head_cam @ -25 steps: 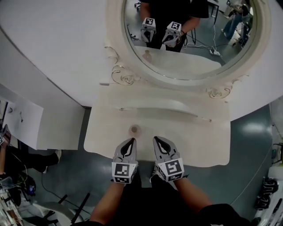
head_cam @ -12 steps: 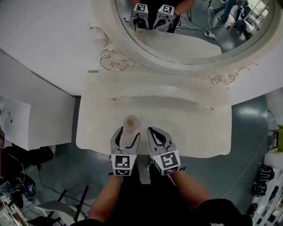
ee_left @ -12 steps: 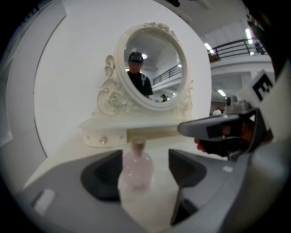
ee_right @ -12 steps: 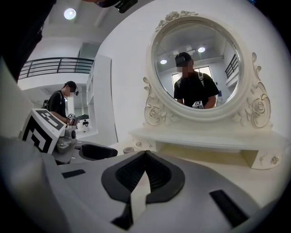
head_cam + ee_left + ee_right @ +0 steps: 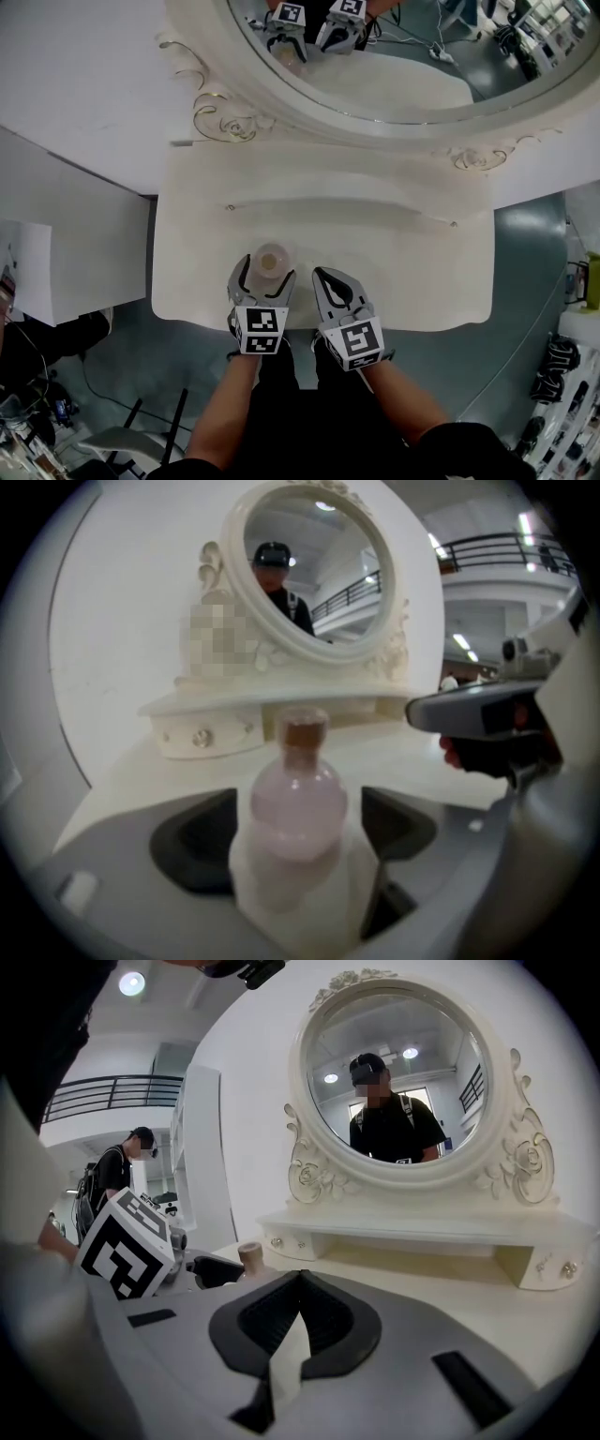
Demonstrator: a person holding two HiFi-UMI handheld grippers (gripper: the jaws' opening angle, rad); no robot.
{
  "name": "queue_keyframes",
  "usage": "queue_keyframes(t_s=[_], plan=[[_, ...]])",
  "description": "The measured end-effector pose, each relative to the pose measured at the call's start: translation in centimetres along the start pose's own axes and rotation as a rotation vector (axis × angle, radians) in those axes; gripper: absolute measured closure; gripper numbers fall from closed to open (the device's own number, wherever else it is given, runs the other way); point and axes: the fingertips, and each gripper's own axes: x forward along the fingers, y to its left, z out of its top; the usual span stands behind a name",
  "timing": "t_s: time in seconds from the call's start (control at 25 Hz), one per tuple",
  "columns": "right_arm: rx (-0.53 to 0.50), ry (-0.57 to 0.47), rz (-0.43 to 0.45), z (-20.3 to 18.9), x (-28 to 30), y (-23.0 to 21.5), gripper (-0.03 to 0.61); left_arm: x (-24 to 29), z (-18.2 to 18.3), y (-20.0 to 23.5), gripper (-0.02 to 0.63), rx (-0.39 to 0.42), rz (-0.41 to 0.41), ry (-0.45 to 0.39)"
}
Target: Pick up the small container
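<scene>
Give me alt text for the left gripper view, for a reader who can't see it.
A small pink bottle with a brown cap stands between the left hand-held gripper's opening jaws, untouched by either. Behind it, a white dressing table carries an oval mirror reflecting a person in a cap; the right hand-held gripper shows at the right.

In front of me stands a cream dressing table (image 5: pixel 422 281), set against a white wall (image 5: pixel 75 75). Along its far edge runs a low shelf (image 5: pixel 422 1227) with small knobbed drawers (image 5: pixel 286 1239), and above that hangs an oval mirror (image 5: pixel 394 56) in a scrolled white frame. The floor (image 5: pixel 534 262) is grey-green. To my left is a white panel (image 5: pixel 75 225). Farther left I see a railed balcony (image 5: pixel 103 1091) under round ceiling lights (image 5: pixel 131 983).
</scene>
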Motion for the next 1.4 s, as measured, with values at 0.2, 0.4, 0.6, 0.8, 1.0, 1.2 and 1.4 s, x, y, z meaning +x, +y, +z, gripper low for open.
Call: queue_keyframes(t_s=[0.2, 0.4, 0.6, 0.8, 1.0, 1.2, 1.4], plan=[[0.013, -0.001, 0.002, -0.2, 0.6, -0.4, 0.584, 1.2, -0.6, 0.2, 0.213, -0.002, 0.000, 0.041], [0.020, 0.007, 0.001, -0.3, 0.9, -0.9, 0.584, 2.1, -0.4, 0.2, 0.213, 0.004, -0.011, 0.055], [0.030, 0.012, -0.002, -0.4, 1.1, -1.2, 0.584, 2.7, -0.7, 0.2, 0.213, 0.003, -0.027, 0.081], [0.033, 0.015, -0.004, -0.7, 1.3, -1.4, 0.584, 3.0, -1.0, 0.2, 0.213, 0.014, -0.031, 0.105], [0.038, 0.023, -0.004, -1.0, 1.3, -1.2, 0.583, 3.3, -1.3, 0.2, 0.212, 0.013, -0.040, 0.134], [0.041, 0.025, -0.001, -1.0, 1.0, -0.9, 0.583, 3.3, -1.2, 0.3, 0.213, 0.010, -0.049, 0.139], [0.042, 0.026, -0.007, -1.3, 0.5, -1.0, 0.583, 3.2, -1.0, 0.1, 0.219, 0.022, -0.048, 0.124]])
